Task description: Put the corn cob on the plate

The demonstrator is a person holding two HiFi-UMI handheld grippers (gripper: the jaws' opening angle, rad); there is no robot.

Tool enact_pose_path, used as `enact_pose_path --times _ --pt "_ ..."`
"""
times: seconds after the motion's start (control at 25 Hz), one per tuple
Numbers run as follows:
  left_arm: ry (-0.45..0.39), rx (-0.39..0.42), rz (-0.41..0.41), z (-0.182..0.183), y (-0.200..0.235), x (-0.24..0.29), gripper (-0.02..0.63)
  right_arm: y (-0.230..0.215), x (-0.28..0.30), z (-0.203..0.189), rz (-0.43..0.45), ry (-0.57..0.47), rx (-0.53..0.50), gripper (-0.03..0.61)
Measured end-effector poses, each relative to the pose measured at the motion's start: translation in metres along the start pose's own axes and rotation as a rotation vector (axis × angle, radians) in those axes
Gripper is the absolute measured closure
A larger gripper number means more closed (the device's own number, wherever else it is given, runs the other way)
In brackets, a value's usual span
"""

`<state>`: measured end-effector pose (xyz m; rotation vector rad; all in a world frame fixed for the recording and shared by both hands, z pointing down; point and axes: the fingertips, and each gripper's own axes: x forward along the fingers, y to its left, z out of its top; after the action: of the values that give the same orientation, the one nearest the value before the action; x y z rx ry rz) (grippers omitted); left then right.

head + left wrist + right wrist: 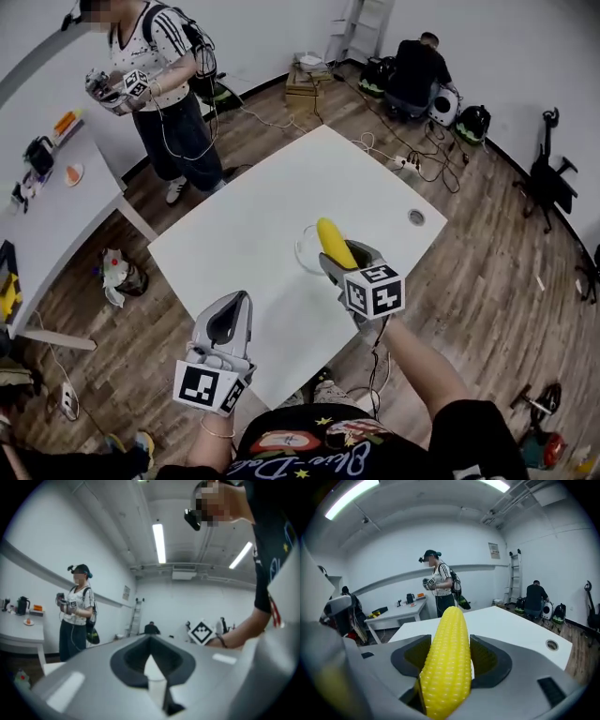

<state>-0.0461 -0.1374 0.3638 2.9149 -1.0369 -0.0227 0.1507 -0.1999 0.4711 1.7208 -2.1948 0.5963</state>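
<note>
A yellow corn cob [334, 241] sticks out forward from my right gripper [347, 259], whose jaws are shut on its lower part. In the right gripper view the corn cob [447, 658] fills the gap between the two dark pads [490, 660]. It hangs just above a clear glass plate [303, 251] near the middle of the white table [244, 234]. The cob hides most of the plate. My left gripper [234, 302] hovers over the table's near edge, left of the plate, jaws together and holding nothing. The left gripper view shows its own pads [136, 660] meeting.
A person with grippers [164, 84] stands beyond the table's far left corner. Another person [417, 70] crouches by the back wall among bags and cables. A second white table [52, 211] with small items is at the left. A round cable hole [416, 217] marks the table's right corner.
</note>
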Motion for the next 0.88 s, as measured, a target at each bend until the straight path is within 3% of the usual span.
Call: enact_pose_path --times 0.36,0.64,0.88 --pt "0.067 -0.061 0.121 -0.032 0.025 -0.005 0.626 -0.031 0.092 -0.041 0.004 0.234 -0.091 0.311" --pt "0.101 -0.069 0.178 -0.039 0.032 -0.017 0.624 -0.045 0.122 -0.063 -0.008 0.320 -0.143 0.311" --pt "0.080 -0.062 0.210 -0.033 0.039 -0.032 0.624 -0.047 0.131 -0.081 -0.042 0.357 -0.172 0.310"
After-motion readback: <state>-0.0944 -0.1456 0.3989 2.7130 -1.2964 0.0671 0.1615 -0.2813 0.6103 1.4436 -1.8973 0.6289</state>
